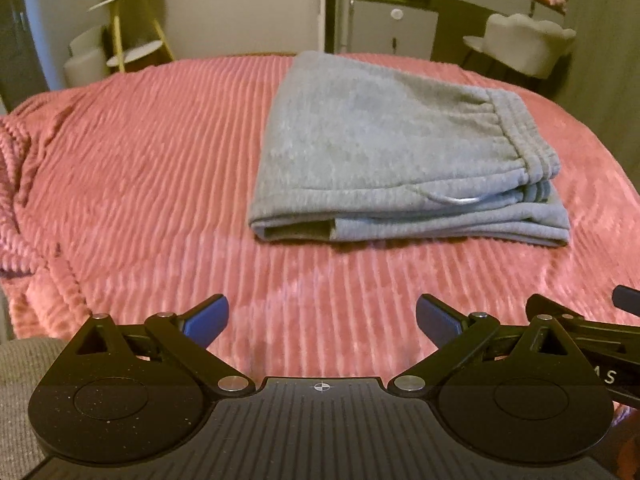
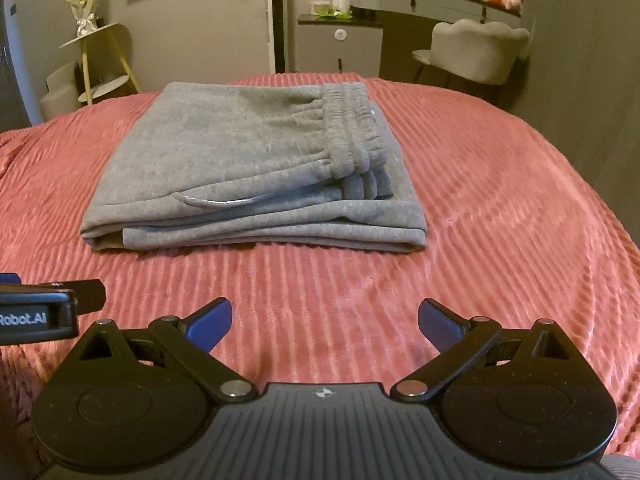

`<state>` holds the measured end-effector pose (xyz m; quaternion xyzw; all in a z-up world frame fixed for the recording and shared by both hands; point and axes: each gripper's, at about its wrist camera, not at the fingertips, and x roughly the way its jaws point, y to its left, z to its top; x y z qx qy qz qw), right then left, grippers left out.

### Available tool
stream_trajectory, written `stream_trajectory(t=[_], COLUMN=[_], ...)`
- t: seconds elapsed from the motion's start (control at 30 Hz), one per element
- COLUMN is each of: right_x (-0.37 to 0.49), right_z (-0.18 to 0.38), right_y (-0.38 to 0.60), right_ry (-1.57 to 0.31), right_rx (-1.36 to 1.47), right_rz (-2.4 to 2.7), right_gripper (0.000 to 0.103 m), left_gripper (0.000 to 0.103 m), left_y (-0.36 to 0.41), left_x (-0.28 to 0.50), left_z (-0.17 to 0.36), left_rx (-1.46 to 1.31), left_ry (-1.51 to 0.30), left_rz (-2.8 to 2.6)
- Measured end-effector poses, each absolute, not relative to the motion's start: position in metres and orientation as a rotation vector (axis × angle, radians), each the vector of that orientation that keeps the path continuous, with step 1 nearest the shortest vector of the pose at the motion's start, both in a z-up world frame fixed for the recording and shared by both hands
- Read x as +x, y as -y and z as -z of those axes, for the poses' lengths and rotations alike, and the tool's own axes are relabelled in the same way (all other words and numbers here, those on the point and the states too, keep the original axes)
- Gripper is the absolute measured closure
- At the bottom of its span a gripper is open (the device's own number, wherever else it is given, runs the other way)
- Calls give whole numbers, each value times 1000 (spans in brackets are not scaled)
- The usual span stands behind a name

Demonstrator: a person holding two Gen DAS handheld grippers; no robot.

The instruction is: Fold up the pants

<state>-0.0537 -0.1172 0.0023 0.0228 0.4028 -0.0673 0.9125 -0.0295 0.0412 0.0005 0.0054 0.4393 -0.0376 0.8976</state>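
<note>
The grey sweatpants [image 1: 384, 148] lie folded in a flat stack on the pink ribbed bedspread [image 1: 160, 160], waistband on top at the right. They also show in the right wrist view [image 2: 248, 160], where the bedspread [image 2: 500, 200] spreads around them. My left gripper [image 1: 322, 320] is open and empty, held back from the near edge of the stack. My right gripper [image 2: 325, 324] is open and empty too, also short of the stack. Part of the left gripper [image 2: 52, 308] shows at the left of the right wrist view. Part of the right gripper [image 1: 580, 320] shows at the right of the left wrist view.
The bedspread bunches up at the left edge [image 1: 24, 184]. Beyond the bed stand a yellow side table [image 2: 96, 60], a grey cabinet [image 2: 340, 48] and a pale chair [image 2: 476, 52] by a dressing table.
</note>
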Motion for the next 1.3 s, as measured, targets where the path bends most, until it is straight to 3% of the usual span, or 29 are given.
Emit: stream_trajectory(t=[1.3], right_x=[-51], right_z=[-3], right_y=[115], right_ry=[-860], right_rx=[53], right_rz=[151], right_gripper=[3], left_gripper=[1], left_y=[-36], left_x=[-24], left_z=[7], left_rx=[25], left_ry=[-948], left_rz=[91])
